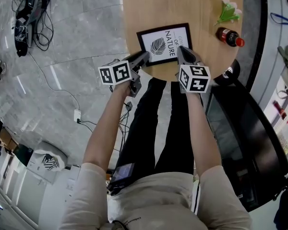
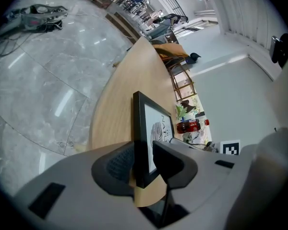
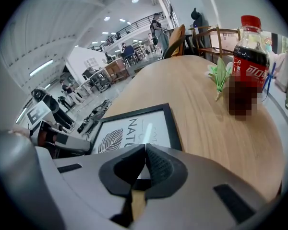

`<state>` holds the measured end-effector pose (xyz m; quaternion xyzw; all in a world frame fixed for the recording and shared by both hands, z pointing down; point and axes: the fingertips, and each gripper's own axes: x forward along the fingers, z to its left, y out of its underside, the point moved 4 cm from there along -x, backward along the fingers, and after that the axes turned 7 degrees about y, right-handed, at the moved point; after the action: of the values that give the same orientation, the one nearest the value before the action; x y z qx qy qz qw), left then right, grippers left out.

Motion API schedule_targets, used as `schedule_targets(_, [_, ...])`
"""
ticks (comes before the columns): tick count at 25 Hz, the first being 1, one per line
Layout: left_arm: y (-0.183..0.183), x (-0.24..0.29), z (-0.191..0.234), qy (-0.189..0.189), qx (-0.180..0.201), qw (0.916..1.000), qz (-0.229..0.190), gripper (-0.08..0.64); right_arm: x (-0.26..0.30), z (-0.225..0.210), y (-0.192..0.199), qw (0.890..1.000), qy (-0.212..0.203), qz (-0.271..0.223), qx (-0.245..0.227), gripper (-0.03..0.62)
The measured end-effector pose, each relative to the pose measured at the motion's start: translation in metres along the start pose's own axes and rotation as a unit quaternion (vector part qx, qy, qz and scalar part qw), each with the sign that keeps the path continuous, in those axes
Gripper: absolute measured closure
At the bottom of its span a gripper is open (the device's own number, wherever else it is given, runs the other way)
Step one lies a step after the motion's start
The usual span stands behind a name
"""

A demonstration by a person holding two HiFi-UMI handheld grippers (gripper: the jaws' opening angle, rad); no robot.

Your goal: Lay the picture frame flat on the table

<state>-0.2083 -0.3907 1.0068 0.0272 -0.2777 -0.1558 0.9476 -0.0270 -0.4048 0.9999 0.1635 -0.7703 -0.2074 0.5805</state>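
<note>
Picture frame [image 1: 164, 43] sits at the near edge of the round wooden counter [image 1: 182, 4], print side up, just in front of the person and well apart from the cola bottle [image 1: 229, 36] off to the right. The left gripper [image 1: 143, 57] is closed on the frame's near left edge, one jaw against the back and the other over the glass, as its own view shows. The right gripper [image 1: 182, 51] hovers at the near right corner with its jaws pressed together at the tips and nothing between them, the print showing beyond them. From above the frame looks almost down. From the left gripper view, though, I cannot be sure its back touches the wood all along, and it may be slightly raised on that side. What seems left is to settle that edge and let go.
</note>
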Motion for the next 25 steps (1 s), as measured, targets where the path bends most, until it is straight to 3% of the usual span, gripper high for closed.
schedule_targets(9, [0.014,-0.014,0.001,-0.015,0.015,0.9998,-0.001,0.434,-0.009,0.008,0.009,1.0,0.002,0.002,0.002,0.558])
schedule_targets(14, [0.023,-0.031,-0.012,-0.026,0.046,0.9986,-0.009,0.434,-0.025,0.022,0.012,1.0,-0.014,-0.007,-0.016,0.558])
schedule_targets(19, [0.048,-0.049,-0.045,-0.021,0.073,0.9967,-0.028,0.434,-0.07,0.031,0.013,0.999,-0.022,-0.037,-0.012,0.558])
schedule_targets(23, [0.058,-0.067,-0.091,-0.035,0.13,0.9898,-0.046,0.434,-0.119,0.038,0.001,0.997,-0.014,-0.071,-0.019,0.558])
schedule_targets(25, [0.069,-0.085,-0.117,-0.037,0.139,0.9879,-0.059,0.434,-0.151,0.048,0.001,0.997,-0.015,-0.077,-0.025,0.558])
